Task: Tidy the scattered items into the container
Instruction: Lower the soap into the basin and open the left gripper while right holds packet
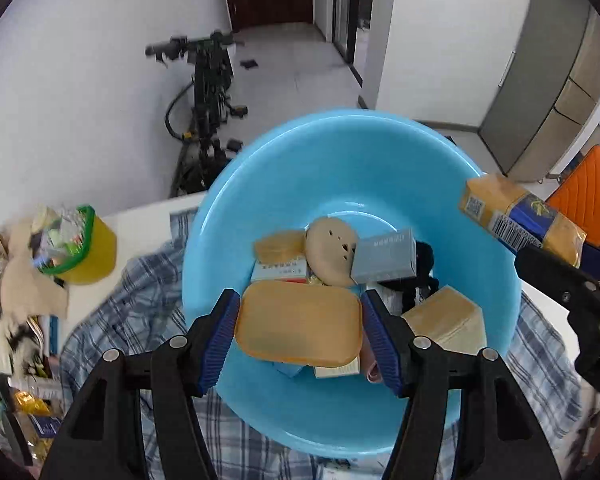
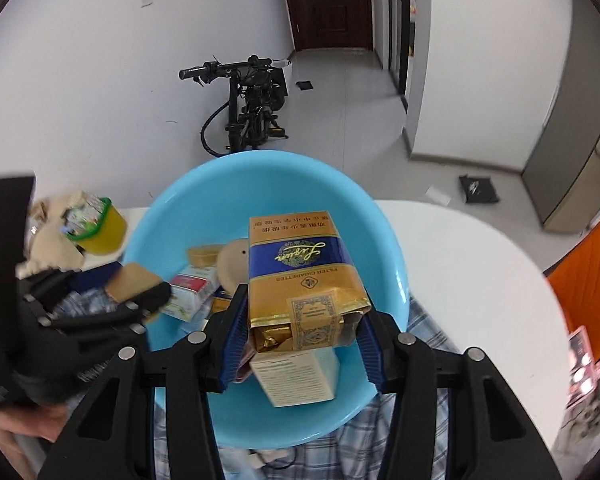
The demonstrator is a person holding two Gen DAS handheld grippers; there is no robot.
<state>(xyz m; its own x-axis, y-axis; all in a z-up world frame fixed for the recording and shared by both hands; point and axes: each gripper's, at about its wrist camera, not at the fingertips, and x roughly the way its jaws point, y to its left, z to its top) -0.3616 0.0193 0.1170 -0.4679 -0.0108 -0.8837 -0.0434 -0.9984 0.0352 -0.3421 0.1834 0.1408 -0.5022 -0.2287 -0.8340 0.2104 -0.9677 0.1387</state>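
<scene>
My left gripper (image 1: 300,300) is shut on a flat orange box with rounded corners (image 1: 296,324), held over the blue basin (image 1: 340,152). In the basin lie a round tan piece with holes (image 1: 330,250), a grey box (image 1: 384,260), a tan box (image 1: 448,320) and several smaller packets. My right gripper (image 2: 304,304) is shut on a gold and blue cigarette pack (image 2: 296,264), also above the basin (image 2: 220,192). In the left wrist view the same pack (image 1: 516,216) hangs at the basin's right rim. The left gripper (image 2: 136,288) shows blurred at the left of the right wrist view.
The basin rests on a plaid cloth (image 1: 140,312) on a white table (image 2: 460,260). A yellow cup with a green rim (image 1: 88,248) and a heap of wrappers stand at the left. An orange chair (image 1: 592,196) is at the right, a scooter (image 2: 252,104) on the floor behind.
</scene>
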